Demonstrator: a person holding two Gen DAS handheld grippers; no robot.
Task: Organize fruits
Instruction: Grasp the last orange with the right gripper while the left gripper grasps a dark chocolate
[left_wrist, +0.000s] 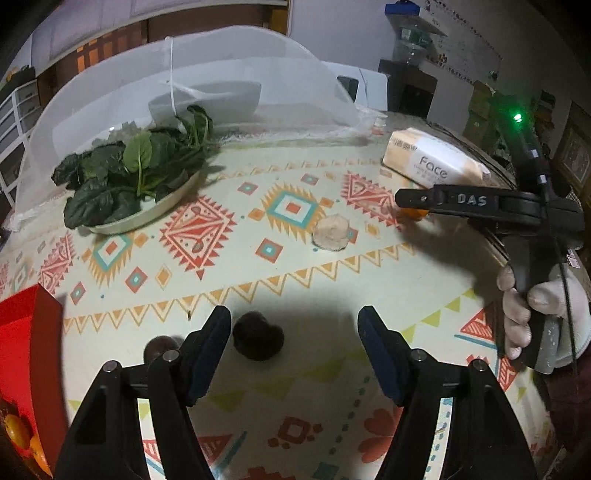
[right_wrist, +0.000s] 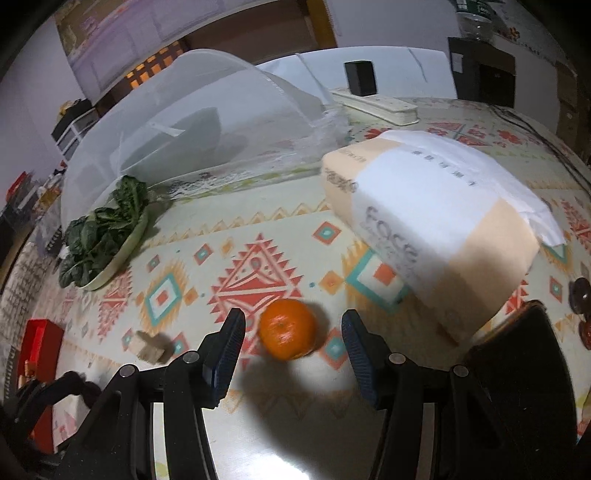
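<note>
My orange (right_wrist: 288, 329) sits on the tablecloth (right_wrist: 266, 435) between the right gripper's (right_wrist: 291, 334) pads, nearer the left pad, touching neither as far as I can see. Those jaws are spread, holding nothing. I would centre the fruit between the pads first, drop a little so they meet it at its widest part, then close gently; a round fruit will roll away if only one pad reaches it.

On the other side, a dark fruit (left_wrist: 258, 339) lies just inside the left gripper's (left_wrist: 295, 334) left pad, well off centre, with a second dark one (left_wrist: 160, 347) outside that finger. These jaws are also spread and empty. I would slide across so the inner fruit sits midway, keeping the outer finger clear of its neighbour.

The red box (left_wrist: 26, 354) at the table's left edge already holds orange fruit, so I judge it the destination. The tissue pack (right_wrist: 436, 225) stands just beside the orange, so I would lift straight up before swinging left.
</note>
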